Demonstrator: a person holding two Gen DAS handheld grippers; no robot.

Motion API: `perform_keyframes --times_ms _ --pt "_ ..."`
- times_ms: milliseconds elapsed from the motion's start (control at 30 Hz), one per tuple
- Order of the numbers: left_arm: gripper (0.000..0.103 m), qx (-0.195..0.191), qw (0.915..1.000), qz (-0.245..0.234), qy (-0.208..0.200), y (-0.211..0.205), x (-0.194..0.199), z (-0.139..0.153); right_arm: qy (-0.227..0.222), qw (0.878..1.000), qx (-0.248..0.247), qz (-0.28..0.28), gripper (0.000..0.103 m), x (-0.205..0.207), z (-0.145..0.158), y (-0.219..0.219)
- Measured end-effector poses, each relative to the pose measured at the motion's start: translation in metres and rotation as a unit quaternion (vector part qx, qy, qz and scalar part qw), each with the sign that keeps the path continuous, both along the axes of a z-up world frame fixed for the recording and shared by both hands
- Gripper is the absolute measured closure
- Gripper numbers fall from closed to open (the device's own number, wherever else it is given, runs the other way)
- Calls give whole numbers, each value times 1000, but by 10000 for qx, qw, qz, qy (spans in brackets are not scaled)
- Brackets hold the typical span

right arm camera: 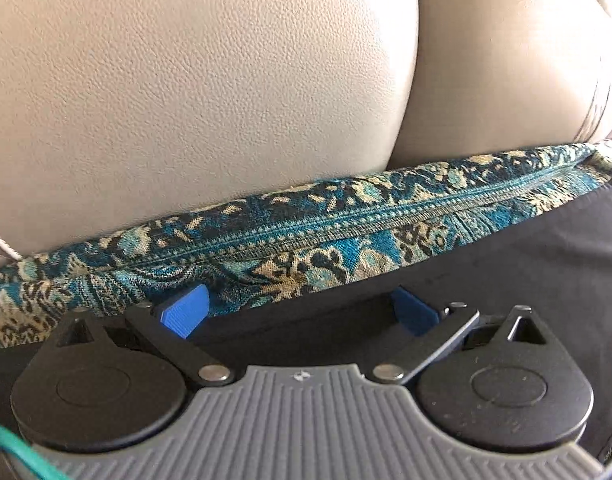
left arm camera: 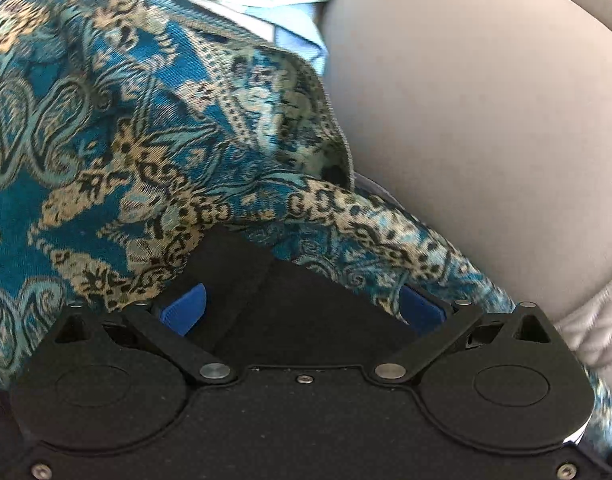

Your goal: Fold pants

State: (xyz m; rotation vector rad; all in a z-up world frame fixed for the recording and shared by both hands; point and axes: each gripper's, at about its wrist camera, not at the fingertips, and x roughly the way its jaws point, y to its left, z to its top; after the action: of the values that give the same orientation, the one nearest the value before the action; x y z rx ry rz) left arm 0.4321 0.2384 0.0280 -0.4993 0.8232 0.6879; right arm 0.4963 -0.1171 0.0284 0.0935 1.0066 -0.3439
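On a beige leather sofa (right arm camera: 185, 92), that's where the pants (left arm camera: 117, 152) are lying, teal-and-tan paisley fabric draped over the cushions with some black cloth (right arm camera: 526, 256) under or beside them right at the near edge. Can't tell if the black stuff is a lining or a separate piece.

Left gripper (left arm camera: 301, 308) has its blue pads spread wide apart, and a fold of the paisley cloth hangs over the gap between them, so it's open around fabric but not pinching anything as far as I can see. Right gripper (right arm camera: 301, 312) is also spread, sitting just in front of a long seamed edge of the pants, which runs left to right across the view. The left pad is tucked under that edge, but nothing's clamped.

Handling-wise, my guess is this is light, floppy woven stuff. It'll sag and bunch the moment you lift it, no stiffness at all. The weave looks a bit textured so it shouldn't slip out of the pads. I'd grab it by the stitched seam or hem since that's the thickest, most stable bit, one gripper toward each end so it hangs flat.

The sofa is soft and rounded, with a crease between two cushions (right arm camera: 410, 92) on the far right, so not a great flat base. There's also some pale blue folded cloth (left arm camera: 281, 20) at the far side in the left view. Not much of the room is visible.
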Motion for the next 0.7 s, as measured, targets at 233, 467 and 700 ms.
perform_keyframes --times_ms 233,467,700 --pt "0 390 9990 125 166 -12 6 -9 149 9999 7 -71 54 -9 18 -8" --pt "0 682 9970 48 353 -21 9 -15 278 9990 276 204 101 -16 28 -27" --pt "0 613 9969 91 489 -17 10 -15 573 9945 748 468 95 -24 34 -46"
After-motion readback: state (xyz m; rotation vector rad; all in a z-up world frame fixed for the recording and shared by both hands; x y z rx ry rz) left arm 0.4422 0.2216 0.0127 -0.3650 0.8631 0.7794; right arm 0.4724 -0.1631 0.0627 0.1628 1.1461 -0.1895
